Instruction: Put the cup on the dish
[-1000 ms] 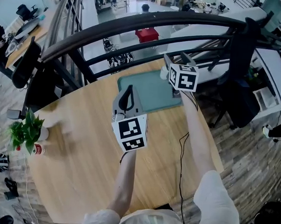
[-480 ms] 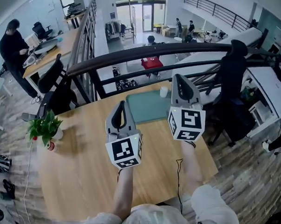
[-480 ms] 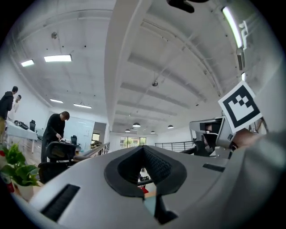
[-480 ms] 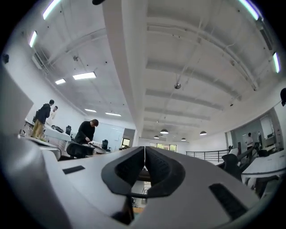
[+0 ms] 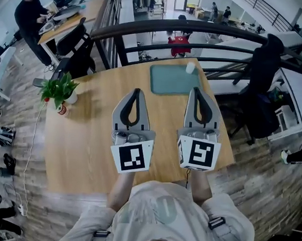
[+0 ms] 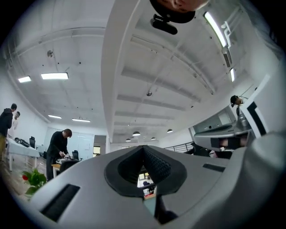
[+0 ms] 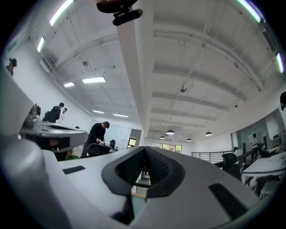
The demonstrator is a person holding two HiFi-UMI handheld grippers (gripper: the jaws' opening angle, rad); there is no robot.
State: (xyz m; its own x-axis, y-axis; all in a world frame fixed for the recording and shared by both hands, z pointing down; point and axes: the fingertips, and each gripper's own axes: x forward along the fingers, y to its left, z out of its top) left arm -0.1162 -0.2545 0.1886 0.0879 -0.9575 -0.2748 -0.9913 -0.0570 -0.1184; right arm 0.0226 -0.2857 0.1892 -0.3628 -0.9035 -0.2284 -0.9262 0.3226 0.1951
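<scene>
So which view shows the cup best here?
The head view: the white cup stands at the far right corner of the green dish. Both gripper views look up at the ceiling over their own jaws, so neither shows the cup.

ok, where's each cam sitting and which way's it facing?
Head view: on the person's head, facing steeply down at the table; arms, left gripper, right gripper show.
Left gripper view: on the left gripper, along its shut jaws, tilted toward the ceiling.
Right gripper view: same, on the right gripper.
Shared: both gripper views catch the person at the desk.
</scene>
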